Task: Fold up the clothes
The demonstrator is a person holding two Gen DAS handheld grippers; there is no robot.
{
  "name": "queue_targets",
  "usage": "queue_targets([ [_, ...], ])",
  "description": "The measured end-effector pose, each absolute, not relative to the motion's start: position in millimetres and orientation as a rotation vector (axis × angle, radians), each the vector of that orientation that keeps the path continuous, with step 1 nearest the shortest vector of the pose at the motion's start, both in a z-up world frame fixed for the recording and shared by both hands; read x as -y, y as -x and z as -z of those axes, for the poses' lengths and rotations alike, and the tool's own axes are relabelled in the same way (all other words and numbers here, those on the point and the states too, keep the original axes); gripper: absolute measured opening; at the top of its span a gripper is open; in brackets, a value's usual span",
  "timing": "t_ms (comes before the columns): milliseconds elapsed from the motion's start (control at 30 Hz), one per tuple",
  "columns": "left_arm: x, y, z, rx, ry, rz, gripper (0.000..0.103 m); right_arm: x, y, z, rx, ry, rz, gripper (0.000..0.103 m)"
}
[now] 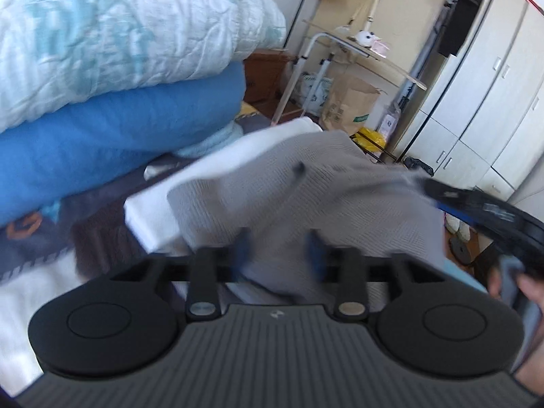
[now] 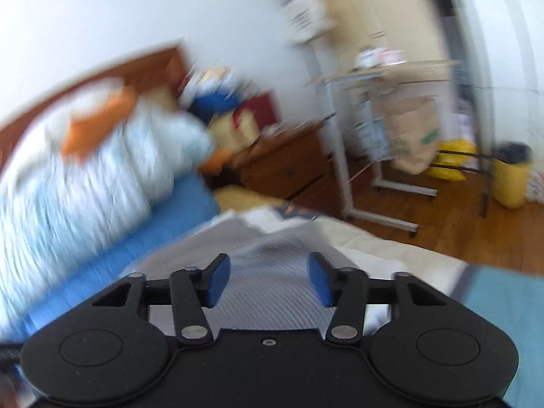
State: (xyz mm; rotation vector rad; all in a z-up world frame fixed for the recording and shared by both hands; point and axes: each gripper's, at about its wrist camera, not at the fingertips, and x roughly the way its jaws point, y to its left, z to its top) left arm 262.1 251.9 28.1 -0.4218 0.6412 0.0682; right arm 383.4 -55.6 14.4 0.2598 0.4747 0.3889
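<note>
Both grippers, left (image 1: 278, 251) and right (image 2: 268, 280), hover fingers spread over the grey knit garment (image 1: 306, 197) at centre frame, seemingly poised to grasp it.

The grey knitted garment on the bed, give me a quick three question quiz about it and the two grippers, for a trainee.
1. True or false: the left gripper is shut on the grey knitted garment.
2. What lies directly under the white quilt? A) blue blanket B) paper bag C) yellow bin
3. In the right wrist view, how do the right gripper jaws stand?

Key:
1. False; its jaws stand apart, cloth between them.
2. A, the blue blanket.
3. Apart, over the garment.
</note>
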Motion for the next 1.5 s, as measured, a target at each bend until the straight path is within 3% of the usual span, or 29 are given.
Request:
queue_targets([
  [33, -243.9, -249.8, -34.3, -0.631, 0.403, -0.057, 0.082, 61.9, -363.4, -20.3, -0.444, -0.252, -0.313, 0.092],
  [67, -236.0, -237.5, -40.5, -0.621, 0.385, -0.045, 0.085, 68.7, -343.2, -25.6, -0.413, -0.234, -0.24, 0.094],
  [733, -70.5, -84.2, -86.3, -0.668, 0.131, 0.011, 0.09, 124.8, -138.9, -71.1, -0.564, 0.007, -0.255, 0.093],
  [833, -52.6, -62.1, -89.8, -0.658, 0.09, 0.014, 0.099, 134.1, -117.7, -72.4, -0.575, 0.05, -0.206, 0.093],
  [1500, 21.3, -26.7, -47.3, -0.641, -0.016, 0.024, 0.103, 186.2, -62.6, -27.4, -0.669, -0.1, -0.085, 0.093],
])
